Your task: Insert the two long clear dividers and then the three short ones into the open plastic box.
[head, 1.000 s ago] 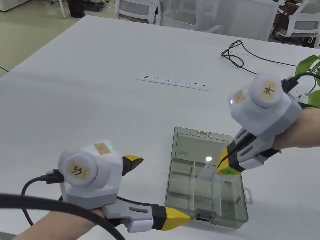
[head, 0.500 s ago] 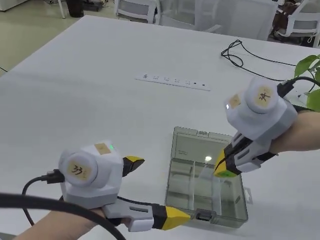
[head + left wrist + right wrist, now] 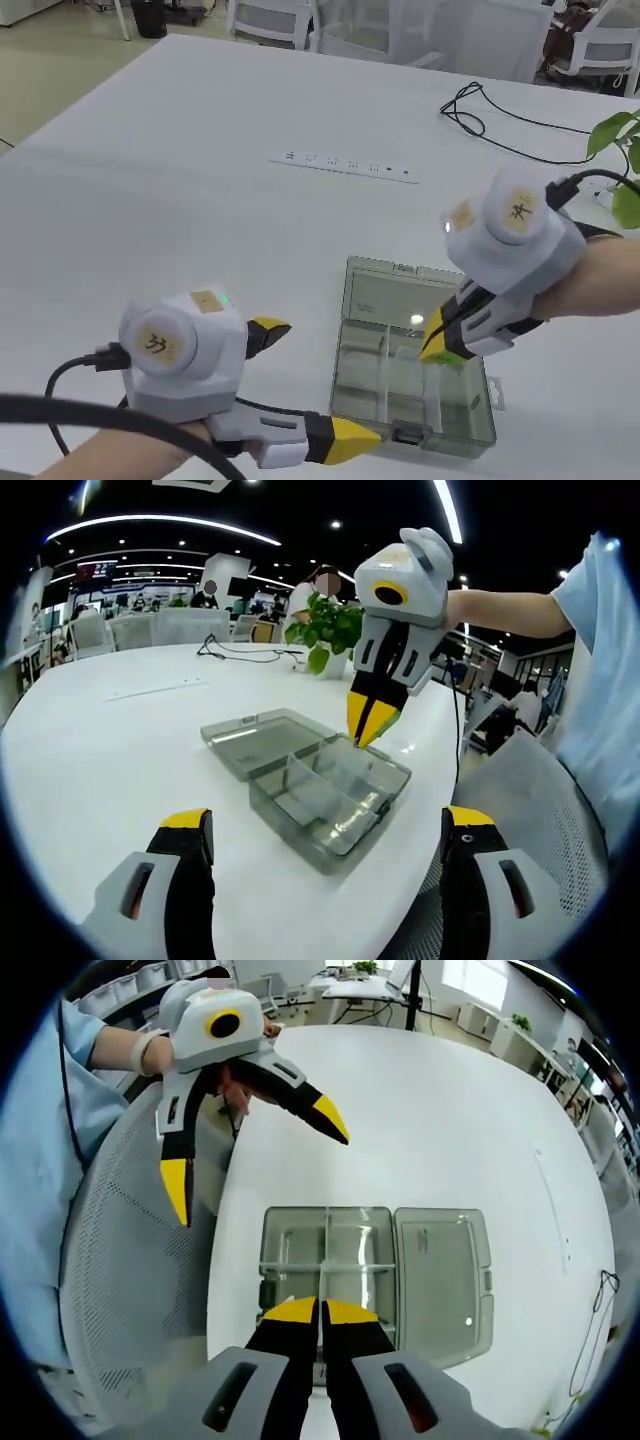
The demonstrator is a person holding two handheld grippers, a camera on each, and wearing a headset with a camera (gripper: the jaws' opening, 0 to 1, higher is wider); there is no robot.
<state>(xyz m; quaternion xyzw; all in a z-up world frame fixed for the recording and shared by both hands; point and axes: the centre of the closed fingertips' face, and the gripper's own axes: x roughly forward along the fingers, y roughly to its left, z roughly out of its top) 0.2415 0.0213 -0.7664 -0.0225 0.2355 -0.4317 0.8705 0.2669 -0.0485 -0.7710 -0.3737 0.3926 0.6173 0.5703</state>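
While scanning down from the head view, find smoky clear rectangular plastic box (image 3: 450, 430) open near front edge of broad white table (image 3: 200, 200), with hinged lid (image 3: 380, 295) laid back flat on the far side. Note thin clear plastic dividers (image 3: 325, 1240) upright inside; count unreadable through glare.

Find right gripper (image 3: 437, 347) with yellow-tipped jaws drawn together to a slit, tips pointing down into the box's right-hand compartments. Cannot tell whether pinching a clear piece or empty. Find left gripper (image 3: 333, 381) with jaws spread wide, holding nothing, just beside the box's front-left corner and apart from it.

Judge main risk as skewed insertion: if pressed down off the wall slots, likely to bow, jam, or tip the seated dividers. Expect the light, unbraced box to slide or lift under any sideways push; suggest steadying with the wide jaws. Also easy to misjudge clear sheet against clear walls.

Edges: table's front edge close to the box in both gripper views, with grey mesh chair (image 3: 130, 1290) beyond; little margin toward the person, so avoid pulling that way. Ample bare table to the left and behind the lid; white power strip (image 3: 348, 165), black cable (image 3: 480, 110) and green leafy plant (image 3: 615, 135) well apart. Approach from above unobstructed.
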